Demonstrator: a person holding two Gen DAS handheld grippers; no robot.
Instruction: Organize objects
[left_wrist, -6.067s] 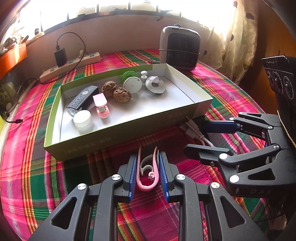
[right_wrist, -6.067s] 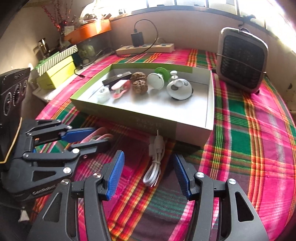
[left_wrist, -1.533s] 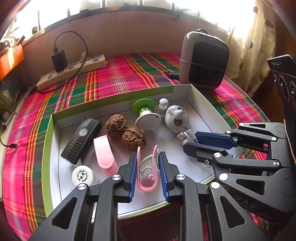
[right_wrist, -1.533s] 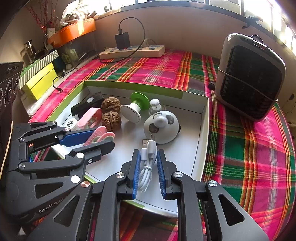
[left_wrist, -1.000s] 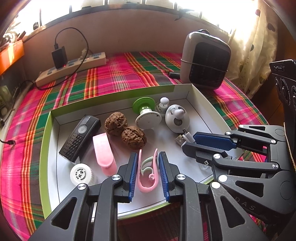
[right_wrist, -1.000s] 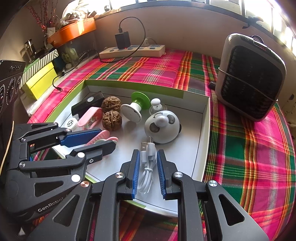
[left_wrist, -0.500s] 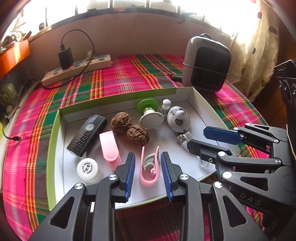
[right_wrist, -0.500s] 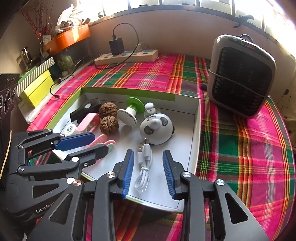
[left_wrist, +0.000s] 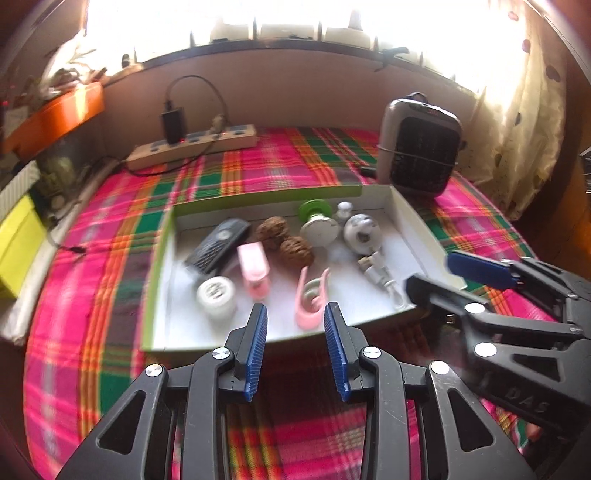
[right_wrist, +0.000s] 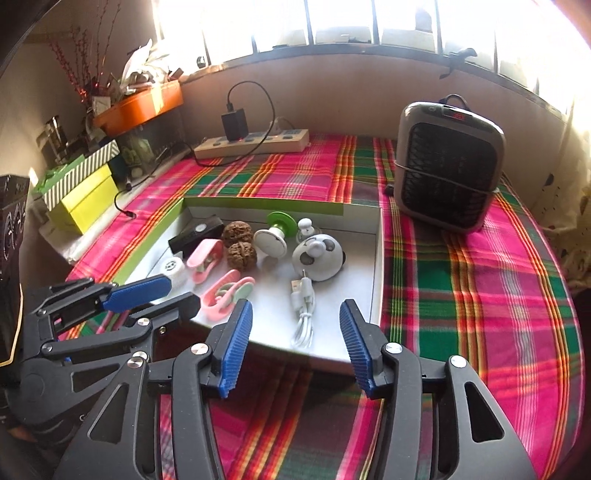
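Note:
A shallow white box with a green rim (left_wrist: 157, 280) (right_wrist: 376, 266) sits on the plaid cloth. In it lie a pink clip (left_wrist: 310, 299) (right_wrist: 225, 293) and a coiled white USB cable (left_wrist: 380, 275) (right_wrist: 303, 314), with a black remote (left_wrist: 218, 247), a pink holder (left_wrist: 253, 271), a white round cap (left_wrist: 216, 295), two walnuts (left_wrist: 284, 240), a green-and-white spool (left_wrist: 317, 221) and a panda gadget (right_wrist: 319, 254). My left gripper (left_wrist: 295, 321) (right_wrist: 173, 291) is open and empty, just in front of the box. My right gripper (right_wrist: 295, 321) (left_wrist: 443, 269) is open and empty, near the box's front right edge.
A grey heater (right_wrist: 447, 166) stands behind the box at the right. A power strip with a black charger (right_wrist: 251, 142) lies along the back wall. Yellow and striped boxes (right_wrist: 81, 188) and an orange planter (right_wrist: 140, 103) stand at the left. A curtain (left_wrist: 528, 110) hangs at the right.
Both grippers have opened wider and pulled back out of the box. The pink clip and the white cable now lie free on the box floor.

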